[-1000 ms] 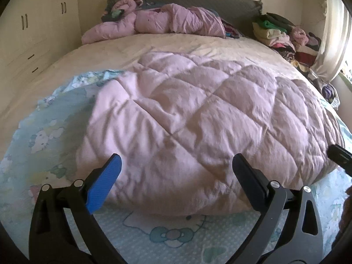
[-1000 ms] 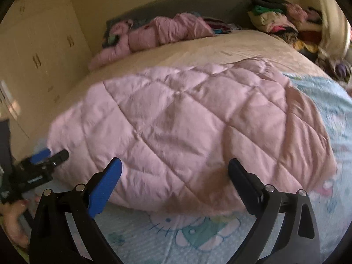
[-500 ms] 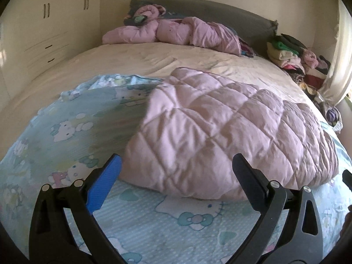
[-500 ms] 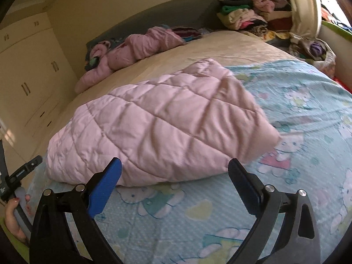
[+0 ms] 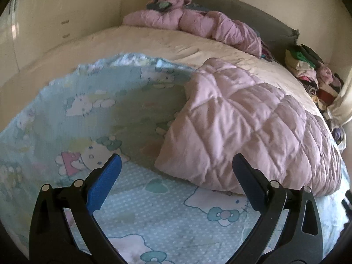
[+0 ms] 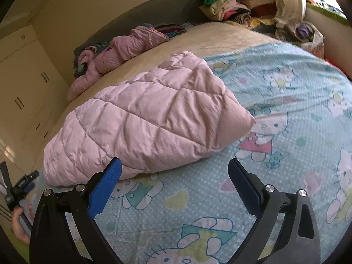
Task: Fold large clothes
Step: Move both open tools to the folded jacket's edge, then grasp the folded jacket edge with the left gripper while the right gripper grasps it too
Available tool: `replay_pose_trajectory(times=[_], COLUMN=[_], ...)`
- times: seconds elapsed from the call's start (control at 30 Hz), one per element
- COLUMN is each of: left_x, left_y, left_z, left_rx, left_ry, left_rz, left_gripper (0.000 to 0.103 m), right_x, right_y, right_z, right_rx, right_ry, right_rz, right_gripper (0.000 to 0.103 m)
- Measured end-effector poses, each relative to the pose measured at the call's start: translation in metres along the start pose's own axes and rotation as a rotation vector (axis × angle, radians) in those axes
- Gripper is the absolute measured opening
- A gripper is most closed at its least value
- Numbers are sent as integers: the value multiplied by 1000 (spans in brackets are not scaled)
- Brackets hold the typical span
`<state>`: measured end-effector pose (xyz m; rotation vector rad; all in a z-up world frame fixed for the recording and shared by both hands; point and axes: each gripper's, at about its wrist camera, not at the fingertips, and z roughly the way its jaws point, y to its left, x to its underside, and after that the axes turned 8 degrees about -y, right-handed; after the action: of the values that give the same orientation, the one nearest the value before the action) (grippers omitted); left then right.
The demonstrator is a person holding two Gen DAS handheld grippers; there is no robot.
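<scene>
A pink quilted garment [image 5: 248,132] lies folded into a thick pad on a light blue cartoon-cat sheet [image 5: 92,118] on the bed; it also shows in the right wrist view [image 6: 149,123]. My left gripper [image 5: 176,171] is open and empty, hovering over the sheet just in front of the pad's near left corner. My right gripper [image 6: 175,173] is open and empty, in front of the pad's near edge. The left gripper [image 6: 24,187] shows small at the far left of the right wrist view, held in a hand.
A second pink quilted item [image 5: 193,22] lies bunched at the grey headboard [image 5: 253,15]. A pile of folded clothes [image 5: 308,70] sits at the bed's far right corner. Cream wardrobe doors [image 5: 55,11] stand at the left. A curtain [image 6: 288,0] hangs at right.
Both grippers have pulled back and swung apart: left camera turned left, right camera turned right. The pink pad now sits off to the side in each view. Both stay open.
</scene>
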<state>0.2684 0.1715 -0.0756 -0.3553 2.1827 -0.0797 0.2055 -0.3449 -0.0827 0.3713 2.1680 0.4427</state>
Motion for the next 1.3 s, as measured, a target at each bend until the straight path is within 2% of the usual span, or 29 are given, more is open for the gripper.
replay_pose_trajectory(times=[0.13,0.23,0.47,0.63,0.87,0.93,1.1,1.17,1.2,1.3], left_x=[5,12,19,16,16,15,15,14,12,7], left_y=[15,27,39,33,24,22,15,12,12,4], left_z=[14,29,53,66,89,94,103,103,103,97], left_rx=[91,198,325,311,341,342,331,316,309,303], left_ry=[65,134,204,227,238,229,192,181,179,158], left_rz=[-122,-262,-437,-419,-430,-433,-433,-414,-405,-344], left_gripper=[95,95,95,95,95,95,95,95,94,78], right_x=[2,4,3,-6,-27,-30,-36,-37,-37,-38], right_y=[-9,-15,-34,-51,-72,-75,-70,-62,-58,-49], right_z=[7,14,33,49,83,94,113,113,111,104], right_rx=[-5,-16,-58,-86,-118,-125,-119,-93,-85,-67], right_ry=[36,67,135,149,155,160,132,116,108,91], right_rz=[42,77,216,337,468,479,410,349,317,237], right_gripper=[97,97,97,97,98,98,97,92,84,65])
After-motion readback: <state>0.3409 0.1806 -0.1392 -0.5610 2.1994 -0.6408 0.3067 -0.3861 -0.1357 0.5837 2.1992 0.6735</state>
